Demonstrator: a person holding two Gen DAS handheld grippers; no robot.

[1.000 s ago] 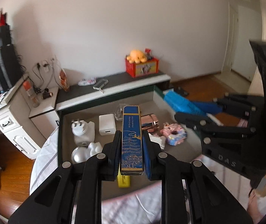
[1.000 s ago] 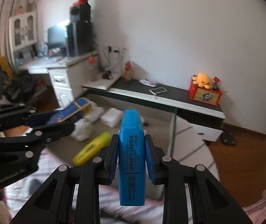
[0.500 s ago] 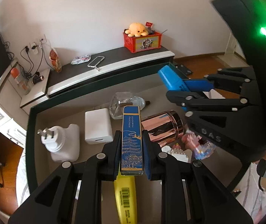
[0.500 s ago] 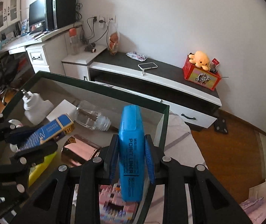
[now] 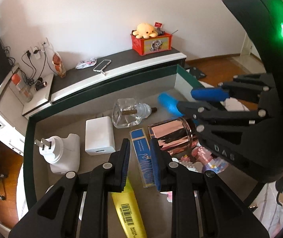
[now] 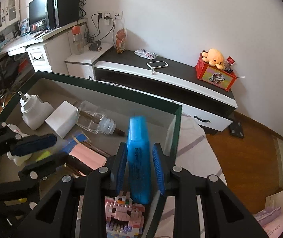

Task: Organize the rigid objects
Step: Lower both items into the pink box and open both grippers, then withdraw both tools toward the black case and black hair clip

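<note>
The left gripper (image 5: 140, 141) has its jaws slightly spread: the blue patterned box (image 5: 144, 162) lies tilted between them, with a gap showing along the left pad, so it is not pinched. It rests on the floor of the green-rimmed tray (image 5: 30, 138). A yellow highlighter (image 5: 127, 204) lies toward 7 o'clock of the box, a copper can (image 5: 171, 136) is just beside it at 2 o'clock, and a white charger (image 5: 99, 134) is at 10 o'clock.

The right gripper (image 6: 139, 146) flanks the blue highlighter (image 6: 138, 158) closely (its top is blurred). I cannot tell whether the pads press it. The highlighter stands inside the tray's right corner, with a pink brick figure (image 6: 123, 212) at its 7 o'clock.
</note>
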